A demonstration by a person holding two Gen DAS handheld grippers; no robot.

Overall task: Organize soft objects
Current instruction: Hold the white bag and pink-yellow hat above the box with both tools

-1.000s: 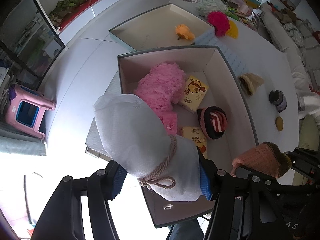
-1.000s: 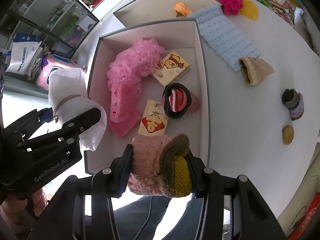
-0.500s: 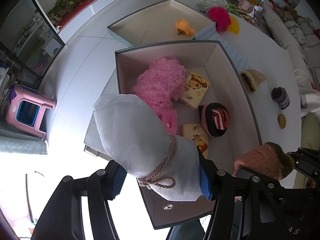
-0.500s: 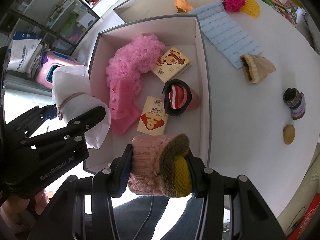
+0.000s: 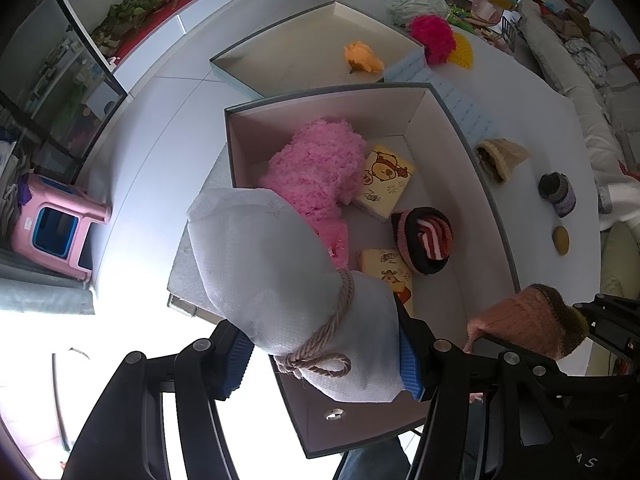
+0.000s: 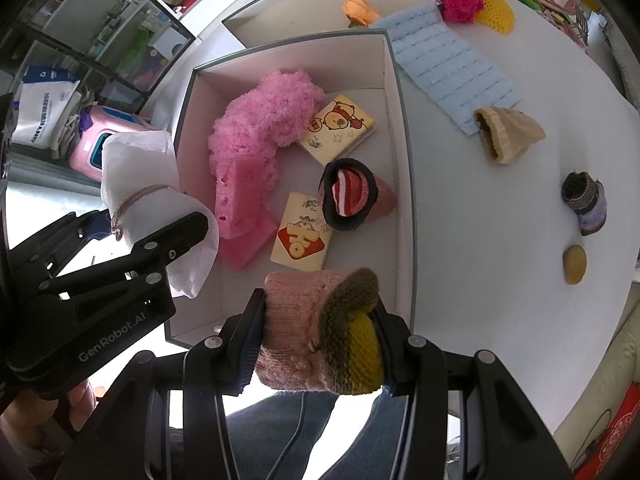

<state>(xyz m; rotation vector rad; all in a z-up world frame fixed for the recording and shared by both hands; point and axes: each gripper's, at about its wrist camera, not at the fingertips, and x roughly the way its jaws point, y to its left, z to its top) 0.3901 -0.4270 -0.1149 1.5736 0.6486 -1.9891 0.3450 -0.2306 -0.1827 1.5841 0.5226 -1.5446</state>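
Now the left gripper (image 5: 326, 354) clamps a white pouch (image 5: 280, 280) and the right gripper (image 6: 318, 344) clamps a knit hat (image 6: 320, 332), both over the box's (image 6: 404, 184) near end.

The left gripper (image 5: 326, 354) clamps a white cloth bundle (image 5: 280, 280) tied with cord above the near corner of the open box (image 5: 492, 216). Inside lie a pink fluffy scarf (image 5: 316, 168), two tissue packs and a striped knit hat (image 5: 424, 238).
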